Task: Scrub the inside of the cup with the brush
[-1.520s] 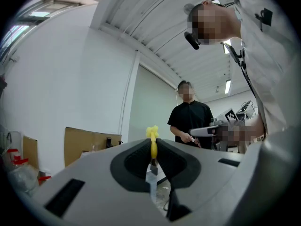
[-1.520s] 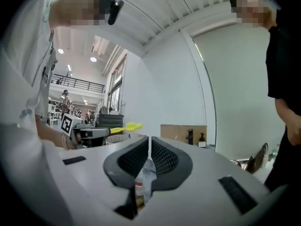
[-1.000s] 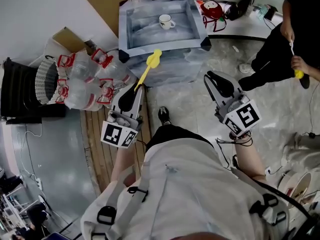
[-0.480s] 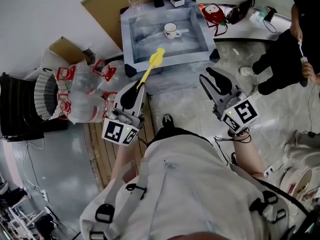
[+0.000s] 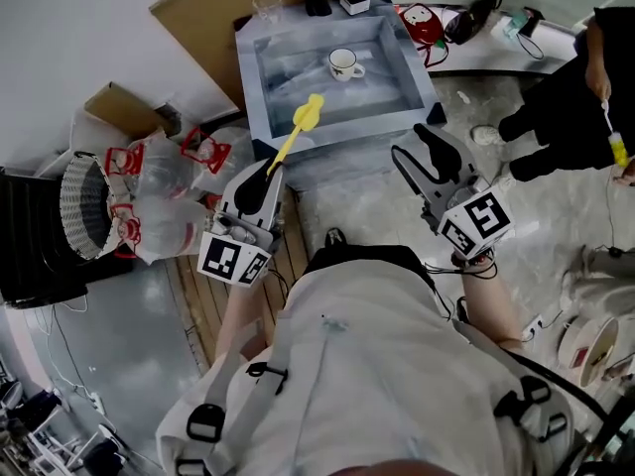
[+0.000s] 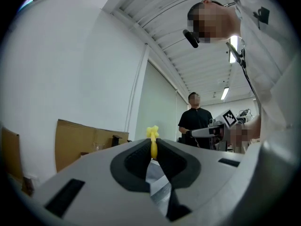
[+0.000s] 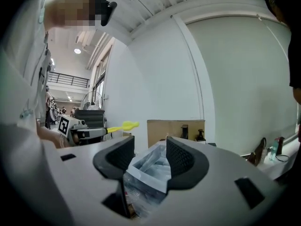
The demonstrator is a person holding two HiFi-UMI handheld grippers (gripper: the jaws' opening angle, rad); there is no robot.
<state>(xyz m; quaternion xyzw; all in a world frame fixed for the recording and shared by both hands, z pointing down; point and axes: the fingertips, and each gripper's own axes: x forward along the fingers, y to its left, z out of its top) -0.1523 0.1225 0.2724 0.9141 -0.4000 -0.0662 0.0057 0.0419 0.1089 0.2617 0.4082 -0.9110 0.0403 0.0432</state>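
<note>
The white cup (image 5: 344, 63) sat inside the grey tub (image 5: 248, 77), well apart from both tools; plastic bags (image 5: 164, 181) crowded the tub's left, with cardboard (image 5: 198, 13) behind it; only the left gripper view showed the left tool (image 6: 153, 149) pinching the yellow brush (image 6: 152, 133); the right tool (image 7: 149, 149) had just been opening and stood wide, with nothing between its jaws.

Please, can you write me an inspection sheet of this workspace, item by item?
Surface: grey basin, only the cup inside.
Job's things: cup upright; yellow brush apart from it, in left tongs.
Clutter: plastic bags, cardboard, white basket left of basin.
Grippers: left tongs shut on brush; right tongs empty, jaws have just been opening.
Cables: thin black cable near right wrist.
Surroundings: second person stands at right.
</note>
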